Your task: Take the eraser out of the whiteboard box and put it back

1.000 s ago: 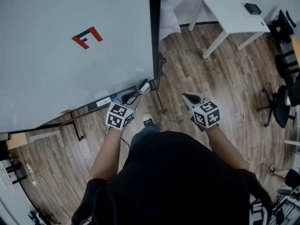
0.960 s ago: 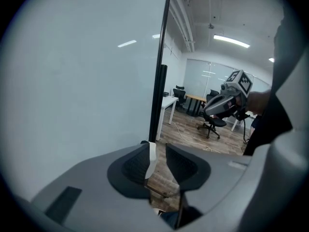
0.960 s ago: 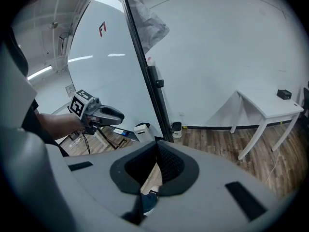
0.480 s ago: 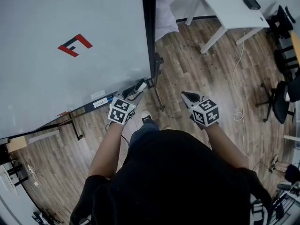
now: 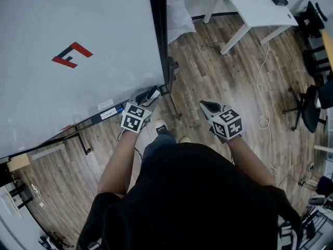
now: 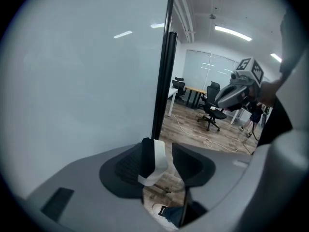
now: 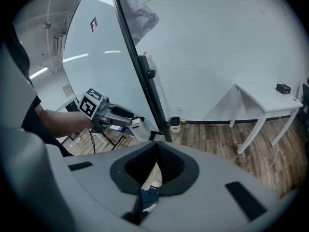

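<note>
1. Left tongs (image 6: pixel 167 153) spread, just been opening; eraser (image 6: pixel 155 162) stands between them against the left pad, with a gap on its right.
2. Right tongs (image 7: pixel 157 146) pressed together, empty, off right of the whiteboard (image 5: pixel 78 35).
3. That eraser is at the marker tray's (image 5: pixel 106 113) right end; can't tell if it's seated.
4. Probably light, with a stiff shell and soft felt; pinch the long plastic sides mid-length.

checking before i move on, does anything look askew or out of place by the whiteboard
The eraser leans tilted against one pad of the left claw, whose jaws have just been opening; the other pad is clear of it. Nothing else stands out.
</note>
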{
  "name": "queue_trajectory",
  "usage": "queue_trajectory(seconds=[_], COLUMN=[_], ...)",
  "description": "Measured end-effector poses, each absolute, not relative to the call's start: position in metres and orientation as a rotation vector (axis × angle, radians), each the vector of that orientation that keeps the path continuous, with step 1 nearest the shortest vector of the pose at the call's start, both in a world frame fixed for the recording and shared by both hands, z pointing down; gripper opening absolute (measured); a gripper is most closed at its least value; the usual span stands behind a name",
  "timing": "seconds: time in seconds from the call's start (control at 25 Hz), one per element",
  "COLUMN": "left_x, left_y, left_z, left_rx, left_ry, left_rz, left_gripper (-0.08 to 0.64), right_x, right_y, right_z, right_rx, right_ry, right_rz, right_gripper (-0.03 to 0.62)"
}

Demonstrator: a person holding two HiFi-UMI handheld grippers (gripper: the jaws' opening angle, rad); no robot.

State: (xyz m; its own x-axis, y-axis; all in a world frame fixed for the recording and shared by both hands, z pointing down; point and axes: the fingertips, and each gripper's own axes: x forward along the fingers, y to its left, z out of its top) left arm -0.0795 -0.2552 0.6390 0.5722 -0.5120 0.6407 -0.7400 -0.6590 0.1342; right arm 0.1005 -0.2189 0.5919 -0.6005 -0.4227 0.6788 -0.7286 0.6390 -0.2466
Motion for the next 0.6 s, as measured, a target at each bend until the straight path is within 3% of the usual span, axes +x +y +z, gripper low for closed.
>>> queue_trajectory(seconds=[0.6], left_x=[-0.074], left_y=[-0.263], left_z=[0.662], left_rx=[2.390], left_ry=[-1.040], left_rz=[0.864], left_gripper=[0.191], right_x=[0.107], right_y=[-0.213], right_z=[0.600], right_rx=[0.905], right_ry=[-2.256], right_rz=[0.702], right_gripper=[-0.005])
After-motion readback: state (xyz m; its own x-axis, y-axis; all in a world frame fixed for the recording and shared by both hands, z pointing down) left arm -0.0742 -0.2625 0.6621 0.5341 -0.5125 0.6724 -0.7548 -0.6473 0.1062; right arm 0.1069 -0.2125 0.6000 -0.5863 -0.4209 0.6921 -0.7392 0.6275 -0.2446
